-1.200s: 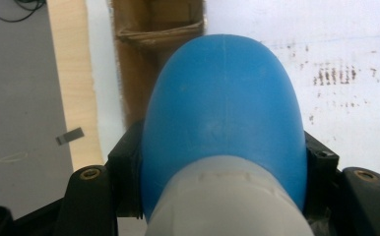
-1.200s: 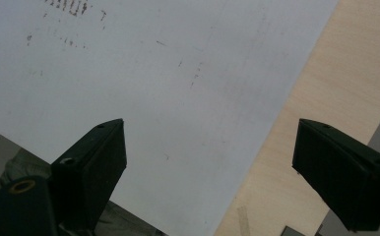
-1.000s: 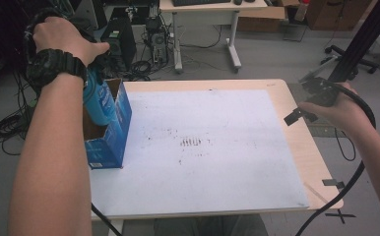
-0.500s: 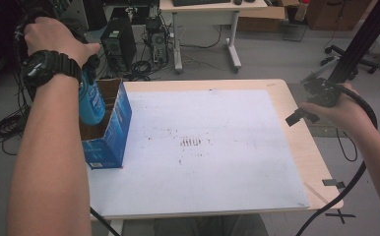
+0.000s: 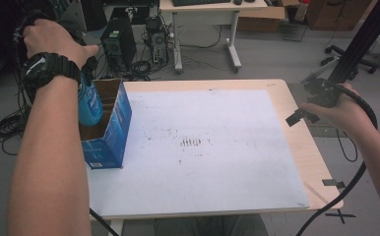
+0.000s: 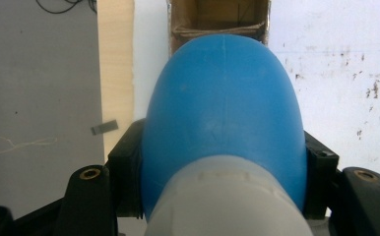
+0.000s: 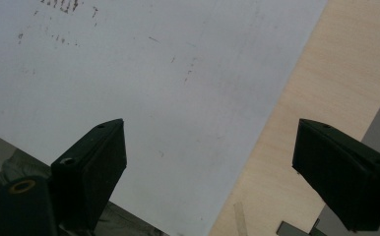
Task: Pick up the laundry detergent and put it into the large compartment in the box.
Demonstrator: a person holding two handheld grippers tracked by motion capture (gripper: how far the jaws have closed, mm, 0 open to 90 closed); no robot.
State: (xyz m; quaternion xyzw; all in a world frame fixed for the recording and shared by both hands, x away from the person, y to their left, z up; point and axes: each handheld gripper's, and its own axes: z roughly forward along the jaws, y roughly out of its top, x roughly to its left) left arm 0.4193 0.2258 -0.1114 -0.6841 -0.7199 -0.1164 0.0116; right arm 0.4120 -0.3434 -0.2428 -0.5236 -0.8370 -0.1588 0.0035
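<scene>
The left gripper (image 6: pixel 222 196) clamps the blue bottle (image 6: pixel 222 118) between its jaws, above the open box (image 5: pixel 110 132).

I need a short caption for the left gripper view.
Left gripper clamps a blue bottle above the open cardboard box.

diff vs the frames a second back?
The left gripper, shut on the blue bottle, lifted it slightly higher out of the blue box. Unchanged: grip on the bottle, the box's place, the right gripper open over the table's right edge.
</scene>
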